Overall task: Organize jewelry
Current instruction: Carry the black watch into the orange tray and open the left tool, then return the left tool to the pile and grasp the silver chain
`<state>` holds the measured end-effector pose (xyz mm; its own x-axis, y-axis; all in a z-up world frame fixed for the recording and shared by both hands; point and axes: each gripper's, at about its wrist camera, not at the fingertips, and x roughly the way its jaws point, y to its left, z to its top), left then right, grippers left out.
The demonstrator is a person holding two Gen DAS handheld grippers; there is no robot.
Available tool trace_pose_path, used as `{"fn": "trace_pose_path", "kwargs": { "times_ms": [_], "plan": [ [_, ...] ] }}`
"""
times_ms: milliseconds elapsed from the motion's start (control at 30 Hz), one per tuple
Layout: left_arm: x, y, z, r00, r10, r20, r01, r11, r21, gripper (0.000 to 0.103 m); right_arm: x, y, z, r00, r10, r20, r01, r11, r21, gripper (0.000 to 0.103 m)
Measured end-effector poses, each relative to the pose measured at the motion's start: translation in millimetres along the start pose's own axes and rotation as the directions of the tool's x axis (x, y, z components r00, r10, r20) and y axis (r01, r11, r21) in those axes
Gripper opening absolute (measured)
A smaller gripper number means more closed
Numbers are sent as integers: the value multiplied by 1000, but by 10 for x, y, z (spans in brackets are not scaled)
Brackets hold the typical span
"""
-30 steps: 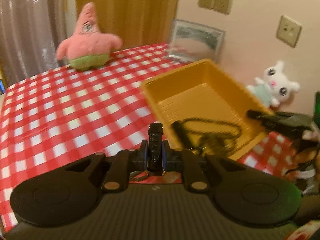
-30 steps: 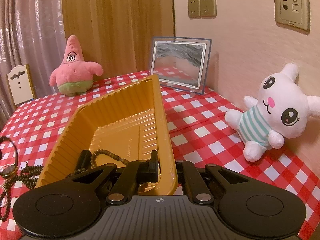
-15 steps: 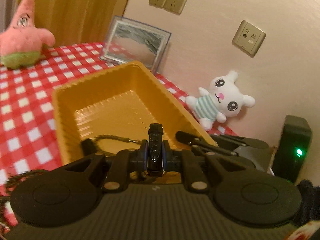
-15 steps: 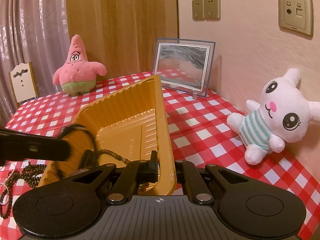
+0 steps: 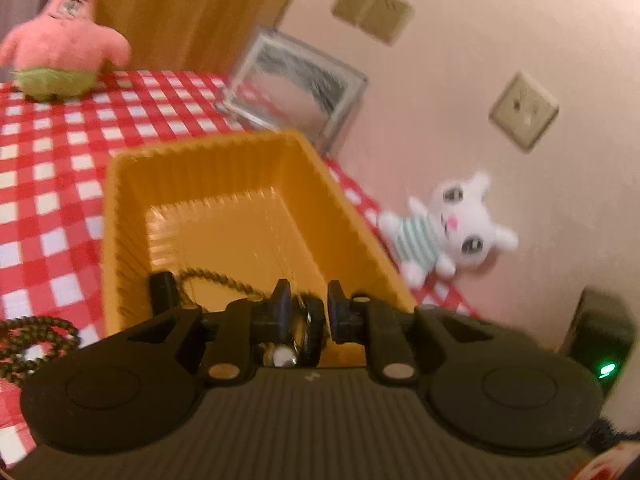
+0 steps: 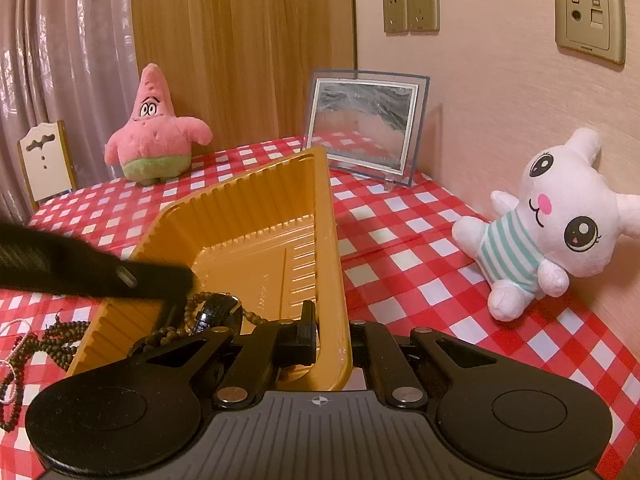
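A yellow plastic tray [image 5: 224, 216] [image 6: 256, 236] sits tilted on the red checked tablecloth. My right gripper [image 6: 334, 330] is shut on the tray's near right wall. My left gripper [image 5: 306, 310] is open above the tray's near end, and a black watch [image 5: 308, 332] lies loose between and below its fingers. The watch [image 6: 218, 312] rests in the tray on a dark bead necklace [image 6: 168, 334] that hangs over the tray's left wall onto the cloth. The left gripper's finger [image 6: 100, 272] reaches in from the left in the right wrist view.
More dark beads [image 5: 28, 340] lie on the cloth left of the tray. A pink star plush [image 6: 154, 132] stands at the back left, a glass picture frame [image 6: 366, 124] at the back, and a white bunny plush [image 6: 552, 220] against the right wall. A black box with a green light [image 5: 604, 344] is at the right.
My left gripper has opened over the tray's near end and let go of the black watch, which now lies in the tray. My right gripper has kept its hold on the tray wall.
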<state>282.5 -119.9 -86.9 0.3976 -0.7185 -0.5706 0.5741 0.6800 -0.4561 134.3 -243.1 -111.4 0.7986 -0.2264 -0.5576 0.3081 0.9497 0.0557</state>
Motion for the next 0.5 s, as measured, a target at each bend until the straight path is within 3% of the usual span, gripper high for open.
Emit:
{"fn": "trace_pose_path", "kwargs": {
  "times_ms": [100, 200, 300, 400, 433, 500],
  "plan": [
    [-274, 131, 2, 997, 63, 54, -62, 998, -10, 16, 1, -8, -10, 1000, -1, -3, 1, 1000, 5, 5],
    [-536, 375, -105, 974, 213, 70, -214, 977, 6, 16, 16, -17, -6, 1000, -2, -6, 2, 1000, 11, 4],
    [-791, 787, -292, 932, 361, 33, -360, 932, -35, 16, 17, -18, -5, 1000, -2, -6, 2, 1000, 11, 4],
    [-950, 1140, -466, 871, 491, -28, -492, 870, -36, 16, 17, -19, -6, 1000, -2, -7, 2, 1000, 12, 4],
    [-989, 1249, -535, 848, 528, -52, -529, 848, -26, 16, 17, -19, -6, 1000, -2, -6, 2, 1000, 10, 4],
    [-1038, 1399, -624, 819, 567, -93, -570, 821, -19, 16, 23, -20, 2, 1000, -3, -7, 3, 1000, 7, 4]
  ]
}}
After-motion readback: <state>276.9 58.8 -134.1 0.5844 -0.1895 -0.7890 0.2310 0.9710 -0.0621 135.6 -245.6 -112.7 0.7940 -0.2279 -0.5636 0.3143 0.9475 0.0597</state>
